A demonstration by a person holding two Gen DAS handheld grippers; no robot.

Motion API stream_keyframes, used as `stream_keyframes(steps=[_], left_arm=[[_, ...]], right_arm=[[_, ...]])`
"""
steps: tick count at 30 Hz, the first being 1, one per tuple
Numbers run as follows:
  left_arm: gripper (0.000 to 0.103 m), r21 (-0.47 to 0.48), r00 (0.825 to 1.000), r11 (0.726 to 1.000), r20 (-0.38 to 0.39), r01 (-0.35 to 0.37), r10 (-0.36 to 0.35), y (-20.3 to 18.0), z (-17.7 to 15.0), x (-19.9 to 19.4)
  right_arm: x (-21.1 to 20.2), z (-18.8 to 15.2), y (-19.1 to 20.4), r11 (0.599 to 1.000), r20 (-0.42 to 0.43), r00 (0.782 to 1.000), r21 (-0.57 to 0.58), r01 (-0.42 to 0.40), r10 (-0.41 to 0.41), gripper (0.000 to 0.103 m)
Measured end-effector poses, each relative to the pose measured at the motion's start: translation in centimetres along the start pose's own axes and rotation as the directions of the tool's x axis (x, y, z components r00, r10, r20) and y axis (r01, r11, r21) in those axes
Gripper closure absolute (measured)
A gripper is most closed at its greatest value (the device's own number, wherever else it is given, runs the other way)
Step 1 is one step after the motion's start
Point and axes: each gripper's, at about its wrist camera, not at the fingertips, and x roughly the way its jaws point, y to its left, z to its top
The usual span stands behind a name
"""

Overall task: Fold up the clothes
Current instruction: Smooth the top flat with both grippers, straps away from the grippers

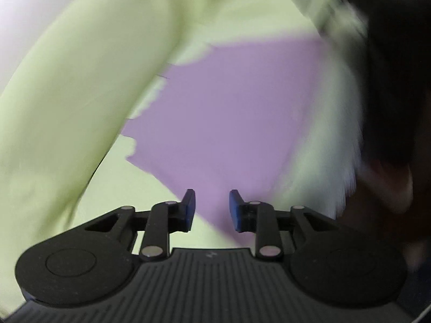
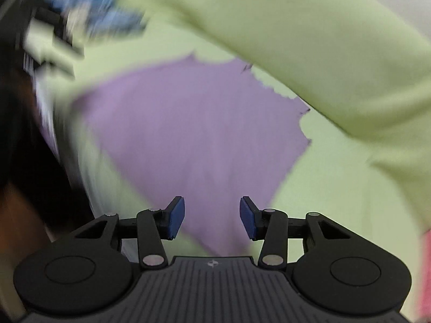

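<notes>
A flat purple cloth (image 1: 229, 113) with a ragged far edge lies on a light green sheet (image 1: 113, 188). Both views are blurred. My left gripper (image 1: 212, 211) hovers above the cloth's near corner, blue pads apart, nothing between them. In the right wrist view the same purple cloth (image 2: 194, 129) fills the middle. My right gripper (image 2: 212, 218) stands open over its near edge and holds nothing. The other gripper shows as a blurred shape at the top right of the left view (image 1: 328, 8) and the top left of the right view (image 2: 80, 18).
A thick green roll of fabric (image 1: 80, 80) runs beside the cloth's ragged side, also seen as a green roll (image 2: 323, 40). The sheet ends at a whitish edge (image 1: 342, 148) with dark space beyond. Something pink (image 2: 425, 269) sits at the right rim.
</notes>
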Motion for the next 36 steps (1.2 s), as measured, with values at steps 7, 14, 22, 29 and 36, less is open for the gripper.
stream_keyframes(steps=[7,14,22,29,36], left_arm=[[0.08,-0.279,0.982,0.959,-0.163,0.041,-0.09,1.1,1.4,9.4],[0.08,-0.361,0.997,0.932,-0.078,-0.016,-0.012,9.8,7.1,16.0],[0.094,-0.37,0.993,0.927,-0.115,-0.064,0.023,18.3,11.3,29.0],[0.095,-0.33,0.995,0.942,-0.089,-0.069,0.042,23.0,14.6,37.3],[0.091,-0.384,0.989,0.913,-0.096,-0.14,0.112,27.0,17.2,41.9]], right_arm=[[7.9,3.1,-4.9,0.955,-0.157,0.986,0.297,-0.012,0.061,0.071],[10.3,8.0,-11.1,0.927,0.011,1.0,0.376,0.0,-0.004,0.07],[22.4,14.3,-17.7,0.894,0.074,0.995,0.437,-0.097,0.072,0.088],[30.5,17.7,-23.7,0.875,0.089,0.993,0.472,-0.107,0.073,0.097],[33.5,19.6,-27.3,0.869,0.076,0.996,0.495,0.004,-0.047,0.095]])
